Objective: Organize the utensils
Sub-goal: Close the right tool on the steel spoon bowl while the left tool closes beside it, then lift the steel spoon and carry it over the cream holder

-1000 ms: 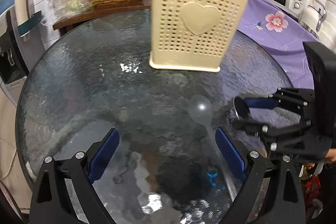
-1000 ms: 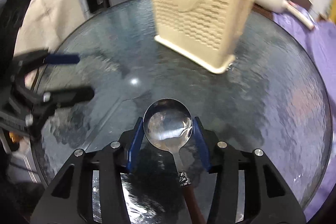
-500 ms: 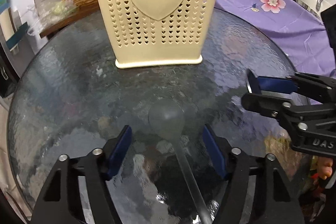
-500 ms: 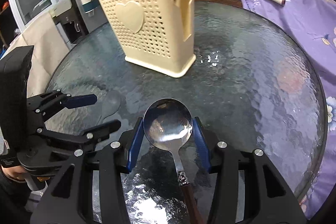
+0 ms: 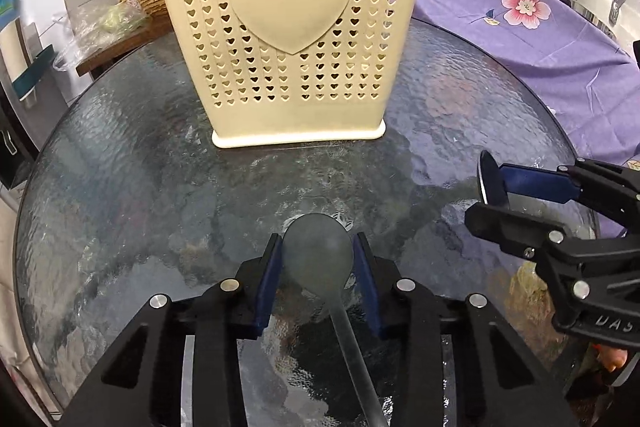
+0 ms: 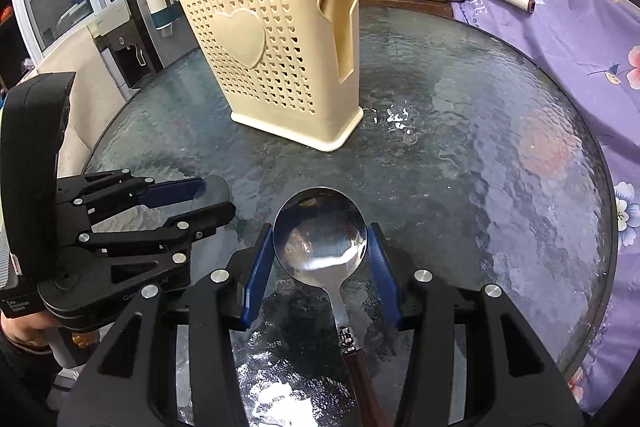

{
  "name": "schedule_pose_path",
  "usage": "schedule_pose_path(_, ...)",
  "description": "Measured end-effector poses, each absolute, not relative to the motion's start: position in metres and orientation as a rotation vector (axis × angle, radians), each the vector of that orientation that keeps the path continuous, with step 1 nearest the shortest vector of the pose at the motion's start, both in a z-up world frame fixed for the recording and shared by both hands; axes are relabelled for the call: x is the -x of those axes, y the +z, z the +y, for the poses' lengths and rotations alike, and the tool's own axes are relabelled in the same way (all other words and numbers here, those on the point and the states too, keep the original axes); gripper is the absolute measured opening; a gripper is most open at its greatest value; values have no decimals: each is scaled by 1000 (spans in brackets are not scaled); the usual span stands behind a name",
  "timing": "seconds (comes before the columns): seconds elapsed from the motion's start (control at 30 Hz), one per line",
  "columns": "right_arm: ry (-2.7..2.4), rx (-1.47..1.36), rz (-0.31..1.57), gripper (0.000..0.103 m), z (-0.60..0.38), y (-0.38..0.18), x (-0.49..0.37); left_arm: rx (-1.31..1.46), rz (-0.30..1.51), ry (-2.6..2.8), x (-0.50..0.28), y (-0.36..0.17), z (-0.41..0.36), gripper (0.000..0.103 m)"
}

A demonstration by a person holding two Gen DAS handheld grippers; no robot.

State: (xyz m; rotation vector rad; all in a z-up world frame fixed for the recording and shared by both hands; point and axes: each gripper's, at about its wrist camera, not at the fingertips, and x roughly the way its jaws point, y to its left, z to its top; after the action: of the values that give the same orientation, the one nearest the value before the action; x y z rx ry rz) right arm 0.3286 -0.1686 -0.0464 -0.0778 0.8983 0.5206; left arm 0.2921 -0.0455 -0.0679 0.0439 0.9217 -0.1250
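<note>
Kitchen clutter rings the glass table [image 5: 120, 167], cream holder [image 5: 288, 39] upper centre. Left gripper [image 5: 318, 281] has just been closing, pads now flanking the frosted spoon [image 5: 318, 255] lying at bottom centre. Right gripper [image 6: 320, 273] pinches the steel spoon [image 6: 320, 239] by its bowl. Rounded bowls could easily squirt out of flat pads and clatter on the glass.

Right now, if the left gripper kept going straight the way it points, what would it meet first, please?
Probably the glass table: the left gripper, around the translucent spoon, points steeply down. On a shallower line, the cream utensil holder comes next; depth is unclear.
</note>
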Motion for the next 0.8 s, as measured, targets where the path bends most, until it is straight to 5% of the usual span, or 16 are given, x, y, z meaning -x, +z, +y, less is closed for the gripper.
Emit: schedule_pose_path(0.8,567,-19,761,47,-175,29,-315,53,708,-171,-263,19,-14,35)
